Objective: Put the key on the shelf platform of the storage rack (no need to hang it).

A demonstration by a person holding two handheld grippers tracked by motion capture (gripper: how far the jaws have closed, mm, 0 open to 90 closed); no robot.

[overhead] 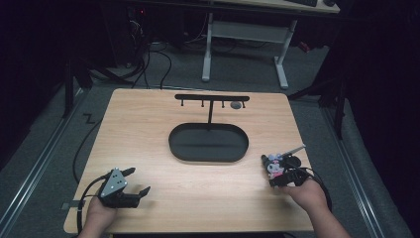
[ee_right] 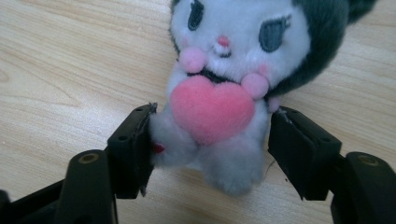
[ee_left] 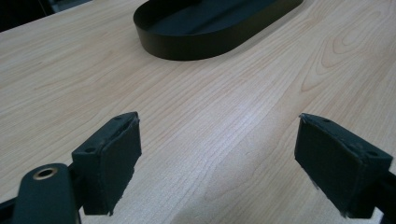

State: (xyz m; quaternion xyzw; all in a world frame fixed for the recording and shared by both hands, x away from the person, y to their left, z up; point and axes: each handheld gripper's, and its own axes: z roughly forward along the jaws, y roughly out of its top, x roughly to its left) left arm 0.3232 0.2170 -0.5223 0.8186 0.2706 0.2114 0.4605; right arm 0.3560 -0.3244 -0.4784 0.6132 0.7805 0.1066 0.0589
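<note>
A small plush toy (overhead: 273,164) with a white face, dark ears and a pink heart on its chest (ee_right: 212,105) lies on the wooden table near the right edge. My right gripper (overhead: 274,172) has its two black jaws on either side of the toy's grey body, pads against the fur (ee_right: 212,133). My left gripper (overhead: 139,180) rests at the front left of the table, open, with bare wood between its pads (ee_left: 217,144).
A black oval tray (overhead: 208,157) sits mid-table, its wall (ee_left: 187,46) ahead of the left gripper. Behind it stands a black T-shaped rack (overhead: 212,97) with small hooks and a grey round piece (overhead: 236,105). A thin grey piece (overhead: 296,148) lies beside the toy.
</note>
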